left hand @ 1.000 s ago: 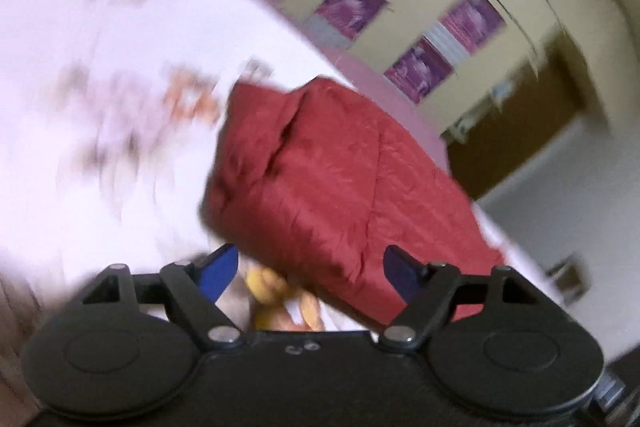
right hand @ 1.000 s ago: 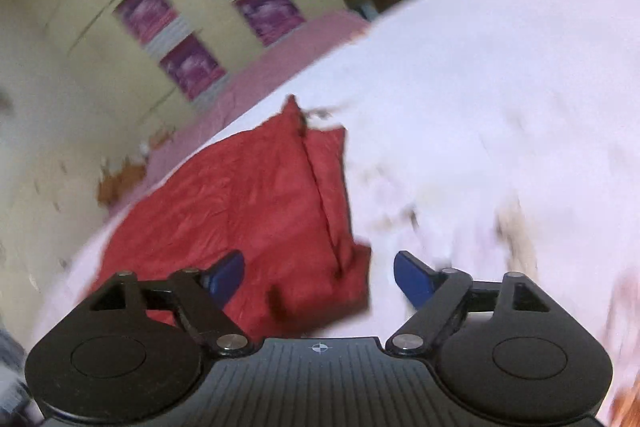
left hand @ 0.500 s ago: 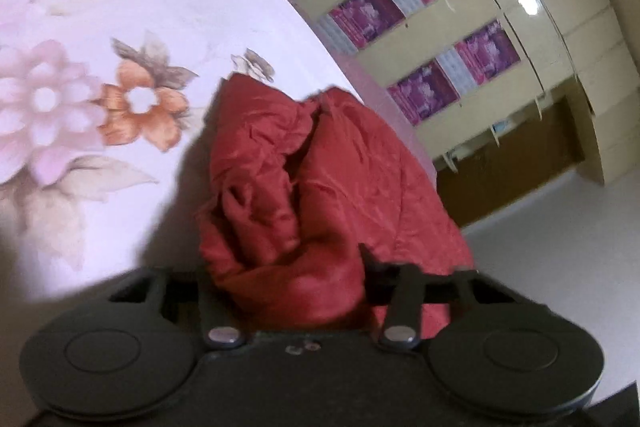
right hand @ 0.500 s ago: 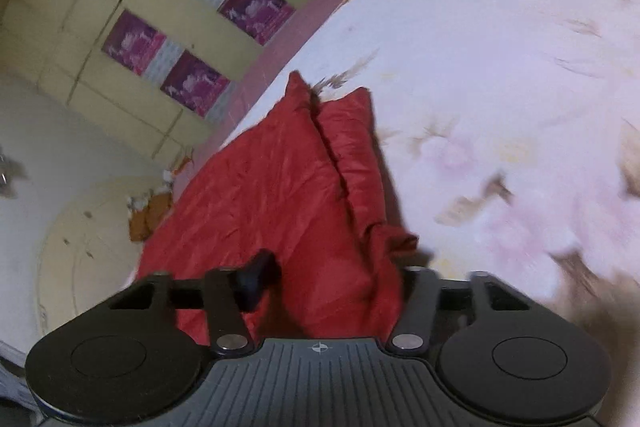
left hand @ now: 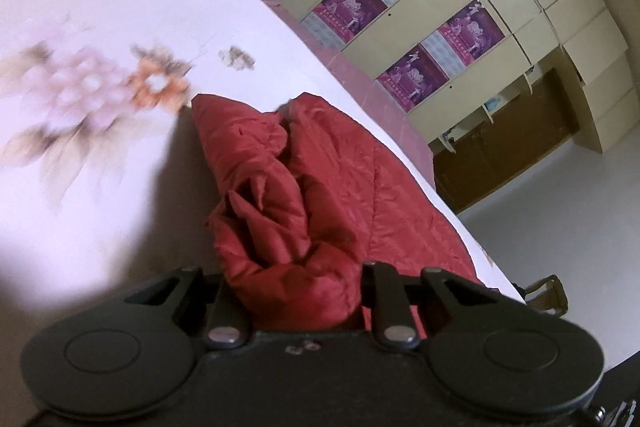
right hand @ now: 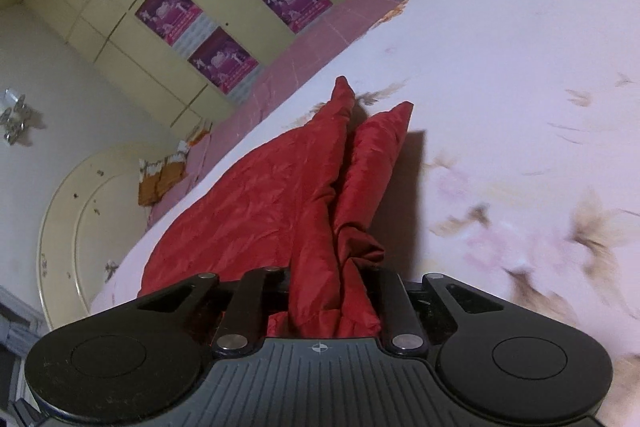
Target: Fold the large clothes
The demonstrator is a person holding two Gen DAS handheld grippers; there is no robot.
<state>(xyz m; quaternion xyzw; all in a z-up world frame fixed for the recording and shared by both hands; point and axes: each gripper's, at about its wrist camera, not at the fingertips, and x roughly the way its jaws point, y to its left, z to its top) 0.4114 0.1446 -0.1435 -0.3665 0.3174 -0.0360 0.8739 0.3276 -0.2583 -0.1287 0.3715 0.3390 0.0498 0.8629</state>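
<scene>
Red quilted garment bunches between both pinching tools, left and right

**Open bedsheet on one side, bunched jacket on the other**

The pale pink floral bedsheet lies flat and bare beside the crumpled red quilted garment, giving free passage there. The garment's raised folds block the middle, and cream wardrobe doors stand beyond the bed.

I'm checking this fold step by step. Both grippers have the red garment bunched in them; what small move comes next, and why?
Probably lift and carry both held ends over the flat part: left gripper and right gripper are shut on the red garment, which lies on the floral bedsheet.
</scene>
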